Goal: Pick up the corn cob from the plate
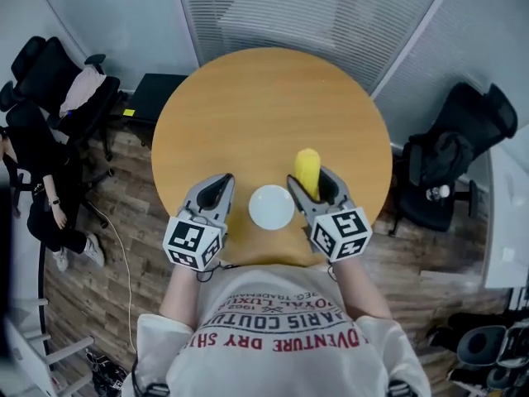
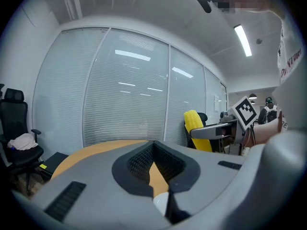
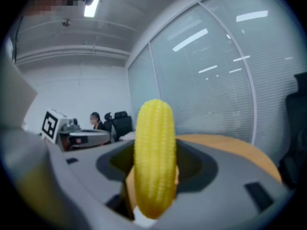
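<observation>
Right gripper point(image 1: 312, 180) holds the corn cob point(image 1: 307, 169) in its fingers point(image 1: 331, 187) beside the bare white plate point(image 1: 271, 207); left gripper point(image 1: 221, 179) fingers point(image 1: 213, 193) closed together.

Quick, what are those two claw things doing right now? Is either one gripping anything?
Left gripper: closed, holding nothing.
Right gripper: closed on the corn cob.

Office meeting room, round wooden table point(image 1: 248, 98), glass partition walls point(image 2: 124, 99) lined with blinds, black swivel chairs point(image 1: 50, 73) at the sides, ceiling strip lights point(image 2: 243, 40), seated person point(image 1: 35, 168) nearby.
</observation>
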Available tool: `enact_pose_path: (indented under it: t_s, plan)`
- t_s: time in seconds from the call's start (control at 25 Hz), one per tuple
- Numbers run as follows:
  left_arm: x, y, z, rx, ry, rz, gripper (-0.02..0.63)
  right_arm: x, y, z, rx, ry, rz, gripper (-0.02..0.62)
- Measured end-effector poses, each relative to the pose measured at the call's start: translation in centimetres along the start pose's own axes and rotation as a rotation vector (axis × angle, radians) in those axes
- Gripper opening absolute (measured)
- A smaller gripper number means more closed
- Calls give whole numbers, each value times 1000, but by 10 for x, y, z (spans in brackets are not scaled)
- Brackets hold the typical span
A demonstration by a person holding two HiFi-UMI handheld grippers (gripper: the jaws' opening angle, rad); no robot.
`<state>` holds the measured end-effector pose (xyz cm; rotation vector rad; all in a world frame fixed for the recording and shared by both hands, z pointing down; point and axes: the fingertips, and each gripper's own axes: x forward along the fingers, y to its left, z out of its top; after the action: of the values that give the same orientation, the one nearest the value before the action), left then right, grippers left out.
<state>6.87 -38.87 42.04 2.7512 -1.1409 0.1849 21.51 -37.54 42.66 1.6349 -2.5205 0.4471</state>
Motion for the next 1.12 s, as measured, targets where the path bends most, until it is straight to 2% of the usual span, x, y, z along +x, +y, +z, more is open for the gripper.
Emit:
enact_pose_path:
  t_s: [0.24,0.48,1.12]
  plan:
    - [12,-15,20,42,-27,-46,35,-21,0,30,-24,-112,-27,272]
    - [16,-21,24,68,-47,-42,35,-24,-3,21,-34,-102,-17,272]
    - [14,-8,25,57,-45,-9,35,-11,4,26,-61,-98,4,272]
